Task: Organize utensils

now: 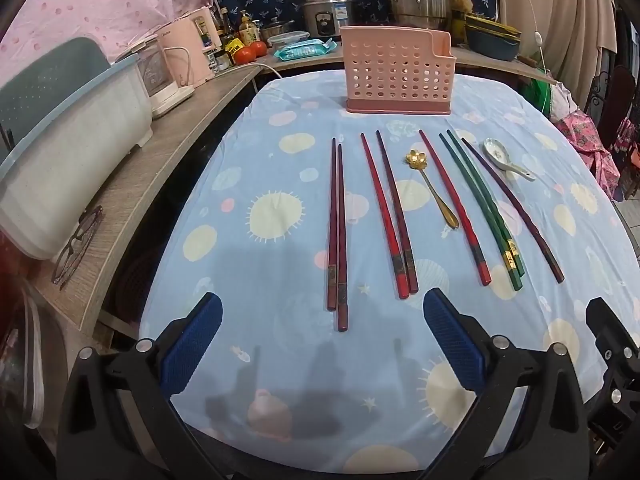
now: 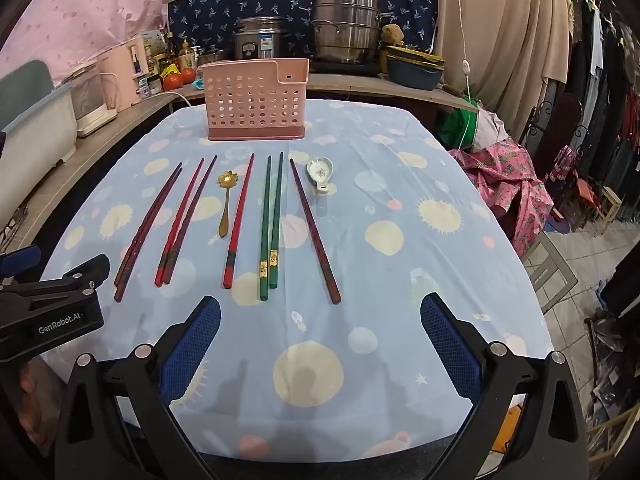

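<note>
Now | left gripper low over tablecloth | fingers spread, empty

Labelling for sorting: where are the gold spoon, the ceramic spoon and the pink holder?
gold spoon (image 1: 434,190): left wrist view, handle.
ceramic spoon (image 2: 319,169): right wrist view, bowl.
pink holder (image 2: 256,100): right wrist view, perforated front wall.

The only wording that reads clearly is "GenRobot.AI", in white letters on the black body of the left hand-held gripper, which shows at the left edge of the right wrist view. Behind the pink utensil holder, the rice cooker carries a blue label, and the bottles to its left have labels too, all too small to read.
</note>
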